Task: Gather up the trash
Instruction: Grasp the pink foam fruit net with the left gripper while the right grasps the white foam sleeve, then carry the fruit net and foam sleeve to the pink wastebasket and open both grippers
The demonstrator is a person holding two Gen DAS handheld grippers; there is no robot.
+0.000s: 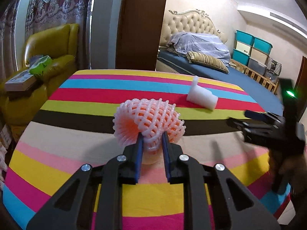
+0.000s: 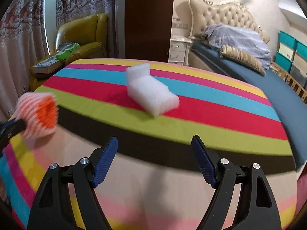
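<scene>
My left gripper (image 1: 152, 137) is shut on a pink foam fruit net (image 1: 148, 119) and holds it a little above the striped tablecloth (image 1: 76, 134). The net also shows in the right wrist view (image 2: 37, 115), blurred, at the far left. A white foam block (image 1: 201, 95) lies on the red stripe toward the far side of the table; in the right wrist view the white foam block (image 2: 151, 93) lies ahead of my right gripper (image 2: 154, 145), which is open and empty above the table. The right gripper (image 1: 255, 122) shows at the right edge of the left wrist view.
A yellow-green armchair (image 1: 51, 48) with boxes and a green bag stands left of the table. A dark wooden panel (image 1: 142, 25) rises behind the table. A bed (image 1: 220, 71) with blue sheet lies at the right, with teal storage bins (image 1: 253, 49) beyond.
</scene>
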